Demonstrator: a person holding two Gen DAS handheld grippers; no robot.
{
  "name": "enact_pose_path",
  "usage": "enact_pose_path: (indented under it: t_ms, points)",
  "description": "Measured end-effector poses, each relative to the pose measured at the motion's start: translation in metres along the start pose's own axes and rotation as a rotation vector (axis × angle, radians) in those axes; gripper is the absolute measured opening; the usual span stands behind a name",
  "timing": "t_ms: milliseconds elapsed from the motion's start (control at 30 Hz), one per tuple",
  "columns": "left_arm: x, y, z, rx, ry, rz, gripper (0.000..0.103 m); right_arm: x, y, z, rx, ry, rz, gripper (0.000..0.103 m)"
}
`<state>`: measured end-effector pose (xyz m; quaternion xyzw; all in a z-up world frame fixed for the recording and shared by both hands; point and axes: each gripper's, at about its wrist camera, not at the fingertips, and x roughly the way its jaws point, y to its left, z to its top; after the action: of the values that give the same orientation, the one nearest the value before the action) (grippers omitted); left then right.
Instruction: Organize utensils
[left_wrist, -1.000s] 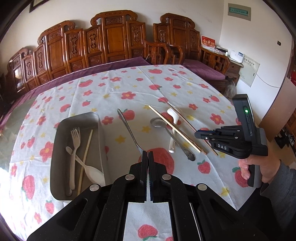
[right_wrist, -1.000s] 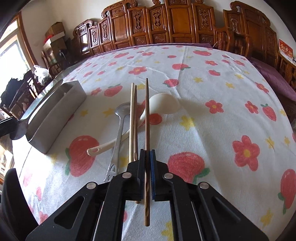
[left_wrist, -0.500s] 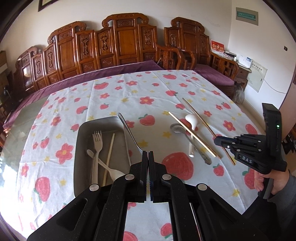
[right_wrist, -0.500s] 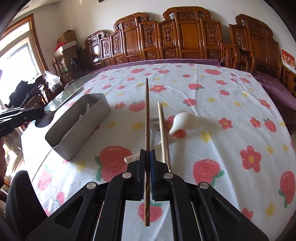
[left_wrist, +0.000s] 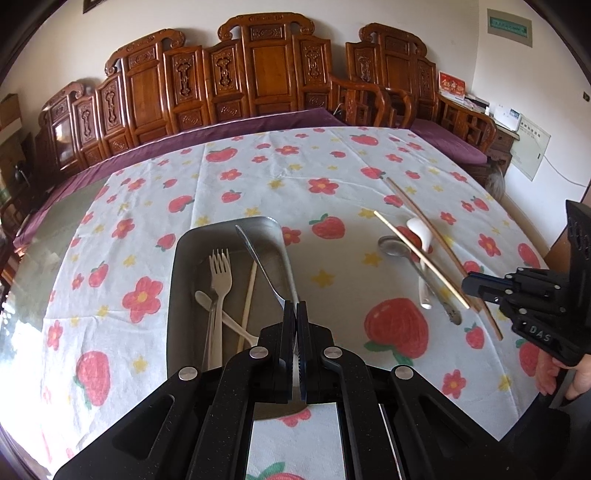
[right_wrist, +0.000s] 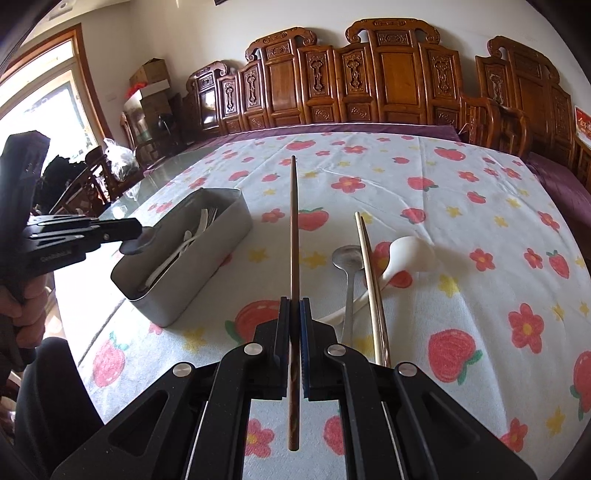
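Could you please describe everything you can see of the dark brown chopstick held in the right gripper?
The dark brown chopstick is long, slim, seemingly wooden, its butt end spiral-patterned. The right gripper is shut on its lower part, fingers pinching both sides. It is lifted clear of the tablecloth, pointing away from the camera, touching nothing else.

tray (left_wrist: 177, 295): matt grey metal | tablecloth (left_wrist: 258, 173): soft printed cloth | held chopstick (right_wrist: 294, 229): dark wood | ladle spoon (right_wrist: 406, 254): glossy white
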<state>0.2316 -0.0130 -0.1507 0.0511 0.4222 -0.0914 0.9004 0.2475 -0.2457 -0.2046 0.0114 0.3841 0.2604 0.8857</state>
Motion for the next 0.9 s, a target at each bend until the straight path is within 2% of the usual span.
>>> enact_pose_path:
  t_ms: [400, 900]
  points:
    - [0.043, 0.023, -0.012, -0.054, 0.053, -0.017, 0.001, 0.009, 0.006, 0.004, 0.001, 0.013, 0.023, 0.006]
    - [0.053, 0.034, -0.025, -0.066, 0.065, -0.027, 0.001, 0.018, 0.006, 0.0, 0.024, 0.046, 0.032, 0.006]
